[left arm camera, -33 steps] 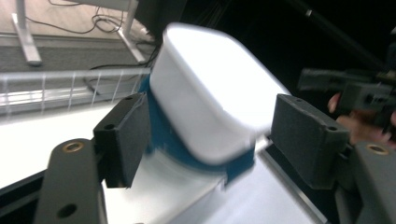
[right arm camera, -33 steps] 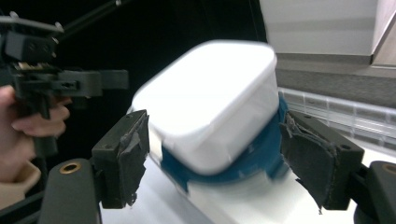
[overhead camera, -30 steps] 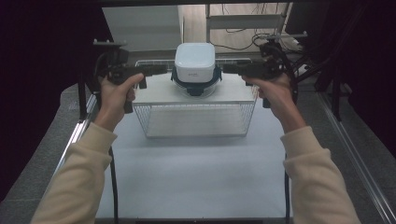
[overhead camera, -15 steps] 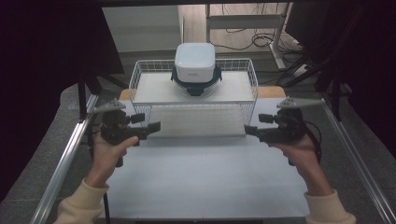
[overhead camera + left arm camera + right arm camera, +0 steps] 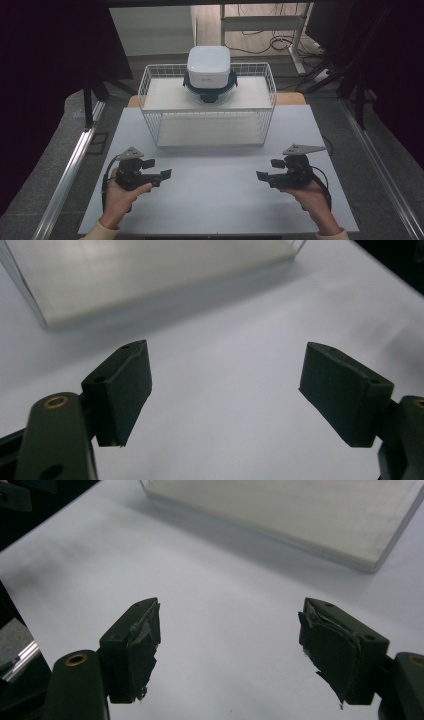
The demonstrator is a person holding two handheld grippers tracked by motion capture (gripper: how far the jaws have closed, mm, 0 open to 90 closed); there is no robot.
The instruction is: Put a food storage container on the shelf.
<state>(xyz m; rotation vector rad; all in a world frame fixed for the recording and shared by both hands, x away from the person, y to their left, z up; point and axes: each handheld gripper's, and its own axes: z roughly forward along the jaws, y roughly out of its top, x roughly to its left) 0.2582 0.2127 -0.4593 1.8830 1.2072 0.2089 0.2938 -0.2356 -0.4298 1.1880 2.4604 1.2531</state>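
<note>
A white wire basket (image 5: 150,85) stands upside down at the back middle of the white table (image 5: 215,190). On top of it sits a white-lidded food container (image 5: 208,72) with dark clips. My left gripper (image 5: 164,175) is held low near the table's front left, open, nothing between its jaws. My right gripper (image 5: 260,176) is held near the front right, open and empty too. The two point towards each other. In the left gripper view the gripper (image 5: 225,385) spreads wide over bare table, with the basket's base (image 5: 150,270) ahead. The right gripper view shows my gripper (image 5: 227,630) likewise, its pads (image 5: 140,640) worn.
Metal rails (image 5: 70,165) run along both sides of the table. Dark curtains hang at left and right. Behind the table is a floor with cables (image 5: 260,47) and a desk frame. Bare table lies between the grippers and the basket.
Both grippers have drawn back from the basket's upper corners to the front of the table and come down low. The basket and container stay where they were.
</note>
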